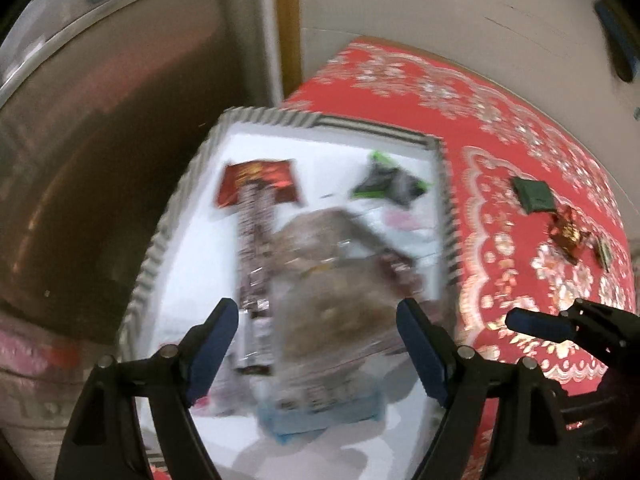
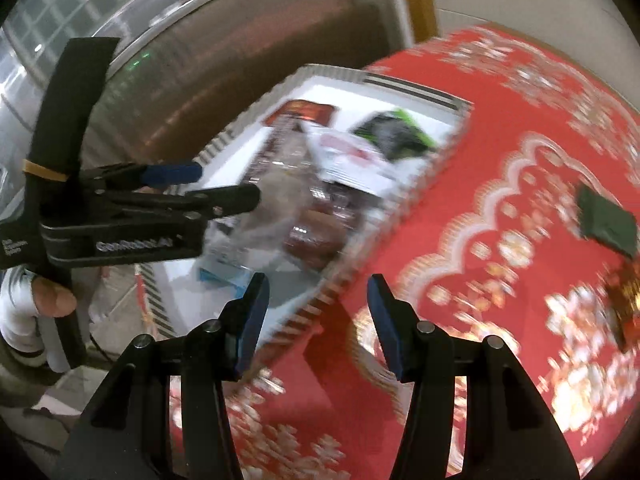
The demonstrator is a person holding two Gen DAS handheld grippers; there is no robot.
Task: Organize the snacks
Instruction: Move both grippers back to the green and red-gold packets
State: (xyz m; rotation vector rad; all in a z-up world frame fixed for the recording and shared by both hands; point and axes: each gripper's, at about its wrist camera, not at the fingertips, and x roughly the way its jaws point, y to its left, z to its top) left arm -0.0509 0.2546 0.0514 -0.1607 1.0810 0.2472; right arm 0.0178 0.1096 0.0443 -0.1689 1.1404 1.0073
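Both views blurred. A white rectangular storage box with grey-and-white striped fabric walls (image 1: pixel 450 216) sits on a red tablecloth with a white and gold floral pattern (image 1: pixel 500 160), at its left edge. Inside the box: a red foil snack packet (image 1: pixel 260 184) at the far left, a green-and-black wrapped snack (image 1: pixel 384 184) at the far right, a long dark printed strip of packets (image 1: pixel 254 264) running toward the camera, and a large clear plastic bag of brown snacks (image 1: pixel 328 280) lying over the middle; a white packet with red print (image 2: pixel 348 156) shows beside the green one in the right wrist view. Left gripper (image 1: pixel 318 344) hangs above the box, blue-padded fingers (image 1: pixel 218 340) spread wide, nothing between them, touching nothing. Right gripper (image 2: pixel 318 320) is over the box's near right wall and the cloth, fingers partly apart, empty. Still out on the cloth, well apart from the box: a dark green square packet (image 1: pixel 534 196), and just beside it a red-and-gold crinkled candy wrapper (image 1: pixel 566 232). A hand (image 2: pixel 52 300) grips the left tool's handle.
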